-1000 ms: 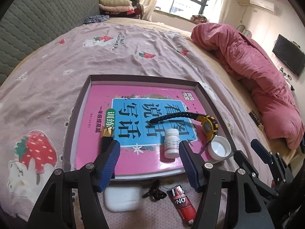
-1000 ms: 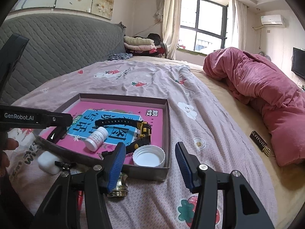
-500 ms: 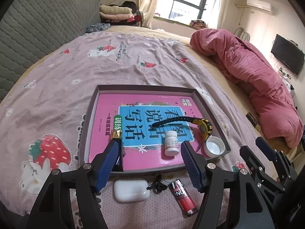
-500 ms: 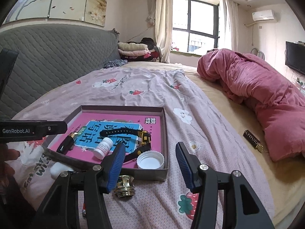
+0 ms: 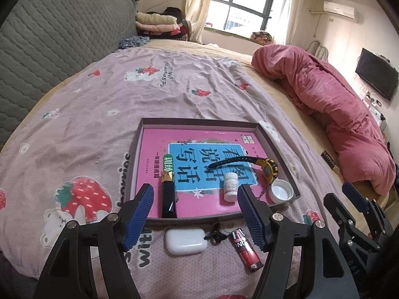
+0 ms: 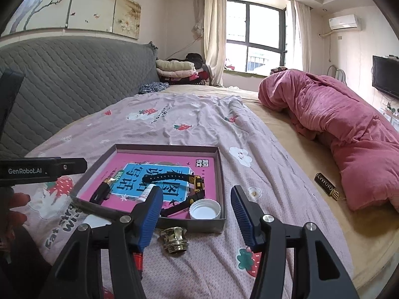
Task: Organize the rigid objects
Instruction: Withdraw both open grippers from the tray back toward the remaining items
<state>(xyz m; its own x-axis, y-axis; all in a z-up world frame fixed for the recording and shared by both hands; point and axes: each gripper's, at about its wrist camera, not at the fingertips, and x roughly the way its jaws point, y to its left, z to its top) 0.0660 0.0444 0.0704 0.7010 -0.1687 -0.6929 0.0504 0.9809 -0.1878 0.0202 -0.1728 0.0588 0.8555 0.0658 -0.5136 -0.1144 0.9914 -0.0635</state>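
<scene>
Currently we find the job partly done. Landmark: the shallow tray (image 5: 199, 122) on the bed, lined w/ a pink book (image 5: 199, 139).

Inside the tray: black tube w/ gold tip (image 5: 168, 194) at the near left; small white bottle (image 5: 230, 185) near centre-front; yellow-and-black watch (image 5: 268, 168) towards the right wall; white cap (image 5: 281, 190) in the near right corner.

Outside the tray, just beyond its front wall: white earbud case (image 5: 185, 241), small black clip (image 5: 215, 234), red-and-black cylinder (image 5: 245, 249), and a brass knob (image 6: 174, 239) by the front right corner. A dark flat item (image 6: 326, 186) lies well apart to the right of the tray, near the pink duvet (image 6: 349, 134).

Left gripper (image 5: 197, 214): jaws wide, nothing between them, over the tray's front edge. Right gripper (image 6: 197, 216): jaws opening, nothing between them, over the front right corner.

Our judgement: approx. half in; five items left to collect, the front-wall group being the closest pick.
</scene>
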